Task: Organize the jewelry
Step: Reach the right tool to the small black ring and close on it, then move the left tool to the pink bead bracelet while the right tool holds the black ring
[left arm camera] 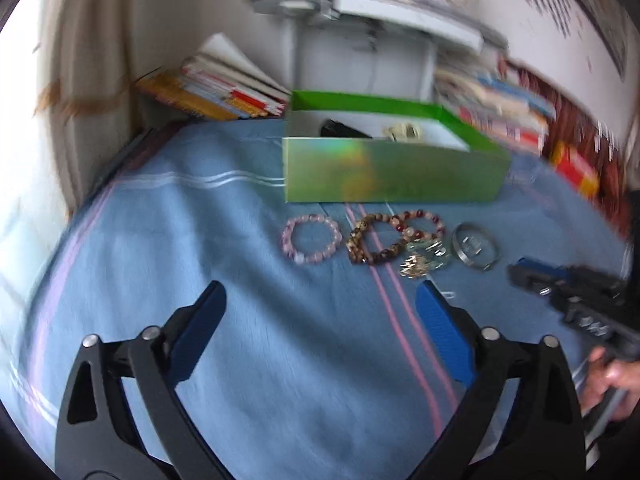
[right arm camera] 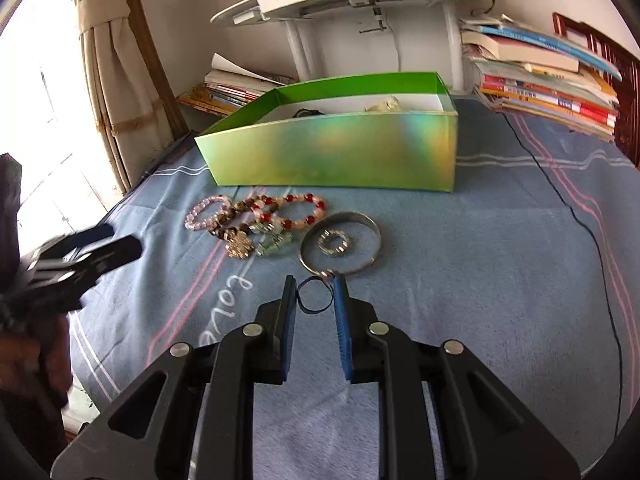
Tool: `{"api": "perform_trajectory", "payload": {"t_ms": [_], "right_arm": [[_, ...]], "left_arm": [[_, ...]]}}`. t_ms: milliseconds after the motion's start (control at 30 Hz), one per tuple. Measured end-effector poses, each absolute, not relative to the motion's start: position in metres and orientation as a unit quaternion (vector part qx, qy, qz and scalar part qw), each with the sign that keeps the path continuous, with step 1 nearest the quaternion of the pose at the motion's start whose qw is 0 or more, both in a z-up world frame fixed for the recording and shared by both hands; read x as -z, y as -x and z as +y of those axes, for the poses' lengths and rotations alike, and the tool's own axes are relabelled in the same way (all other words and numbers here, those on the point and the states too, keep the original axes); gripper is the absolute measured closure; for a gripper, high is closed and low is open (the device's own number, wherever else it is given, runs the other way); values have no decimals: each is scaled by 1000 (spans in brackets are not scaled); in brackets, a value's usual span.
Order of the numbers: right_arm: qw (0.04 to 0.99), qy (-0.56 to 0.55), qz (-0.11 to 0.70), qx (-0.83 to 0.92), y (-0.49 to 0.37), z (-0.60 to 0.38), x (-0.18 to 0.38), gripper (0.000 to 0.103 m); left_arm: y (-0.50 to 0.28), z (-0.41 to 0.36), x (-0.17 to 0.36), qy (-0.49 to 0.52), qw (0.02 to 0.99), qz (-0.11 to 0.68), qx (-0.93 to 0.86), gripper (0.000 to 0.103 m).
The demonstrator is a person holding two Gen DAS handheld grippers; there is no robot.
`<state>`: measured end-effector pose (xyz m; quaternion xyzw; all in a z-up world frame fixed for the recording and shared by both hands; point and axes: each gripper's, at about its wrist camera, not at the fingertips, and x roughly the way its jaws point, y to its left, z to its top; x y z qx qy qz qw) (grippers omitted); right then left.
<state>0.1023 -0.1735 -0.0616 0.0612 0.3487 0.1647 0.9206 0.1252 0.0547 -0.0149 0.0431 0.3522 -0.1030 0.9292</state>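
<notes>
Left claw (left arm camera: 320, 288) of mine hangs wide apart over bare blue cloth (left arm camera: 280, 360), nothing between its blue ribbed pads, and the jewelry lies ahead of it and a little to its right. Only this view (a blurred one) shows my hand (left arm camera: 612, 376) gripping the other claw's handle at the right edge.

My right claw (right arm camera: 314, 280) is drawn in narrow, its pads against either side of a thin black ring (right arm camera: 315, 312) lying flat on the cloth. Its own camera alone shows that ring, along with the pale lettering (right arm camera: 228, 308) stitched into the cloth and a black cable (right arm camera: 576, 220) trailing across the right of the bed.

Running left to right, the row starts with a pink bead bracelet (right arm camera: 192, 222), glassy and round. A brown speckled bead bracelet (right arm camera: 240, 206) overlaps it, then a red and pale bead bracelet (right arm camera: 308, 199) overlaps that. Just in front of those sit a gold filigree charm (right arm camera: 238, 246) and a pale green stone piece (right arm camera: 272, 246). Next comes a smooth metal bangle (right arm camera: 360, 216) with a small sparkly ring (right arm camera: 324, 240) lying inside it. The bangle's near edge is just beyond my right claw's fingertips.

Behind the row stands an open green box (right arm camera: 328, 156), shiny with a rainbow sheen outside and white inside, holding a dark item and a pale one I cannot make out. Stacks of books (right arm camera: 548, 92) lie behind the box on both sides.
</notes>
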Motion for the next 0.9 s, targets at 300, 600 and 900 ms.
{"api": "perform_trajectory", "payload": {"t_ms": [300,600,900], "right_arm": [[913,-79,351,-190,-99,-178,68,84],[908,-88,360,-198,-104,-179,70,84],[904,-94,365,-201,-106,-178,71,84]], "left_arm": [[-197,35,43,-180,874,426,148,66],[-208,32,45,-198,864,424,184,72],[-201,30,46,-201,870,417,172,85]]}}
